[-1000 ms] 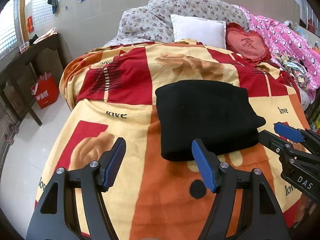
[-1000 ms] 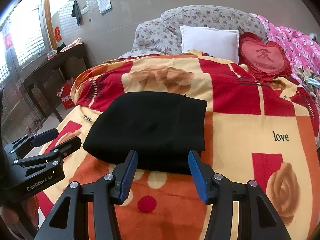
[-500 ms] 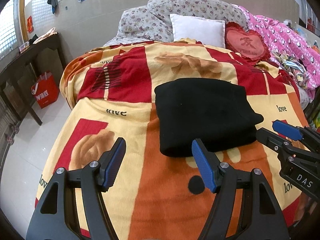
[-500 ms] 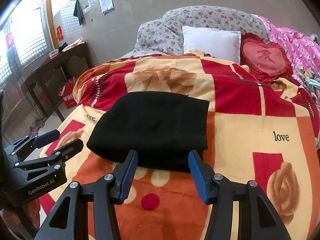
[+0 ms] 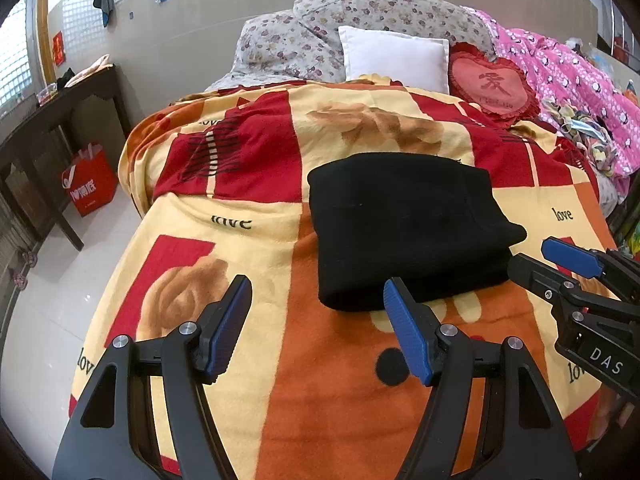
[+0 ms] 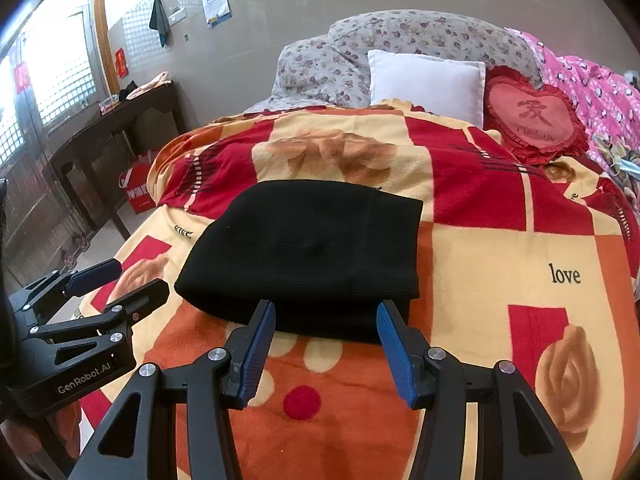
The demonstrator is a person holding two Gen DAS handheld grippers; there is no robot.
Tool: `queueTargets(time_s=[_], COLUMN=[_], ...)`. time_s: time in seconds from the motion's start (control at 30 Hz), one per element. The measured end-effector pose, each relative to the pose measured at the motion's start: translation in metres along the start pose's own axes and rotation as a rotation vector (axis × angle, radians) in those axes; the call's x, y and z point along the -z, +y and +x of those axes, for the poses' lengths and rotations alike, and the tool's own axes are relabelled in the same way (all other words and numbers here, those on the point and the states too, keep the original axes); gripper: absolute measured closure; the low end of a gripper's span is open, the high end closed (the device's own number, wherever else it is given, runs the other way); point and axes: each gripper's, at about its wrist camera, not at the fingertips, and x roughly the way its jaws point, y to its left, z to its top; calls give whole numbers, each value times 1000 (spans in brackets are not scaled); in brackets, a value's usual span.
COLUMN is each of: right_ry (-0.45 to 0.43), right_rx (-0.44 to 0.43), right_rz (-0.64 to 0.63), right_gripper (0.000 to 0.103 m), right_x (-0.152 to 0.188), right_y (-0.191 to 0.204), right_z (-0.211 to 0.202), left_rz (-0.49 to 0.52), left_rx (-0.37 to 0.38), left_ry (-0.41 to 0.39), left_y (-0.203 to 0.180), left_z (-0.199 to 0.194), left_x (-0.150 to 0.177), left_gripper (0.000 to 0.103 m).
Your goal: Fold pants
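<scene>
The black pants (image 5: 404,224) lie folded into a compact rectangle on the red, yellow and orange blanket (image 5: 248,184); they also show in the right wrist view (image 6: 308,256). My left gripper (image 5: 318,316) is open and empty, above the blanket just short of the pants' near left corner. My right gripper (image 6: 326,338) is open and empty, just short of the pants' near edge. Each gripper shows in the other's view: the right one (image 5: 556,260) and the left one (image 6: 120,284). Neither touches the pants.
A white pillow (image 5: 394,58), floral pillows (image 5: 304,36), a red heart cushion (image 5: 492,84) and a pink quilt (image 5: 568,72) lie at the bed's head and right side. A dark wooden table (image 5: 68,96) and a red bag (image 5: 90,186) stand left of the bed.
Both grippers have drawn back slightly from the folded pants, staying open. The pants have not moved.
</scene>
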Motion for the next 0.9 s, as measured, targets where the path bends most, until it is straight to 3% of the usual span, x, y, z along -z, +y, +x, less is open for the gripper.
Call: queueTargets(time_s=[0.9], right_ry=[16], right_rx=[1], right_rz=[-7], right_gripper=[52], right_x=[1], right_y=[-3], right_z=[2], left_rz=[3], left_rx=[8], left_ry=[4], left_y=[-2], left_z=[3], left_x=[2], left_gripper=[34])
